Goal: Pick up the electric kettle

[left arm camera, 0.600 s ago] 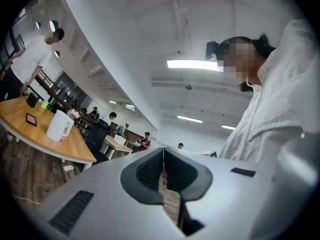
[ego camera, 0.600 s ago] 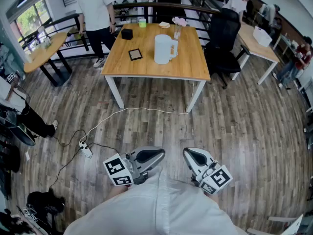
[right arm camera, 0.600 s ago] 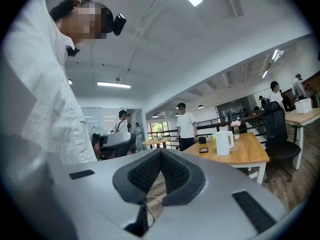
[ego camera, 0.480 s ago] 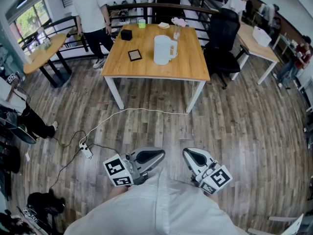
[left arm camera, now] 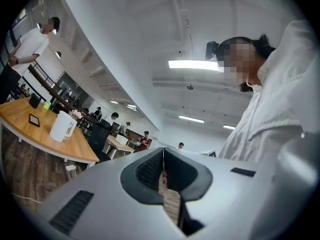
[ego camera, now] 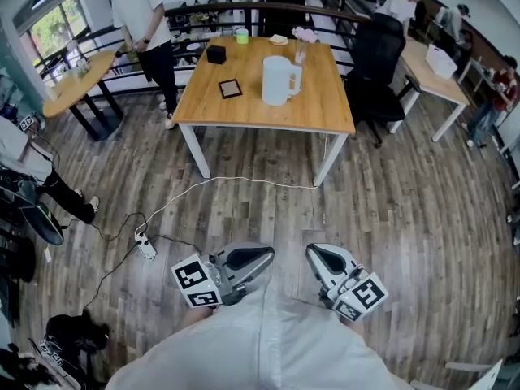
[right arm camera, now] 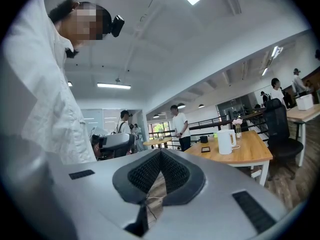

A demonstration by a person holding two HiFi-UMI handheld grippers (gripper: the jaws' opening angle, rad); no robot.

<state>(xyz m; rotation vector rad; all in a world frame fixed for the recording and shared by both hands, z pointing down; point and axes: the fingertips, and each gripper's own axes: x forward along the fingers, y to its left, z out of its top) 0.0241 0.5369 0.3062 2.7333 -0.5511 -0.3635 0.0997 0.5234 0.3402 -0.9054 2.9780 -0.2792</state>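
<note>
**Head view: both my tools clenched and empty, kettle well off on the table**

My left gripper [ego camera: 266, 256] and right gripper [ego camera: 312, 255] sit low against my white shirt, side by side, tips pointing toward the table. In the left gripper view my jaws are pressed together with nothing between them. The right gripper view shows the same, pads meeting and only floor behind the slit.

The electric kettle [ego camera: 279, 80] stands upright on the wooden table [ego camera: 268, 116], right of the middle, with its handle turned to the right. It is well back from the near edge and set in from the right edge, and well apart from both my tools. A small dark frame [ego camera: 230, 88] lies to its left. A black box [ego camera: 215, 54], a green cup [ego camera: 241, 35] and a flower vase [ego camera: 301, 49] keep to the far edge.

Between me and the table's near edge the plank floor [ego camera: 406, 210] lies open. A white cable [ego camera: 244, 182] crosses it from a power strip [ego camera: 145, 247] at my left toward the near right table leg. A black office chair [ego camera: 372, 59] crowds the table's right edge, and a person [ego camera: 140, 19] stands at its far left corner.
</note>
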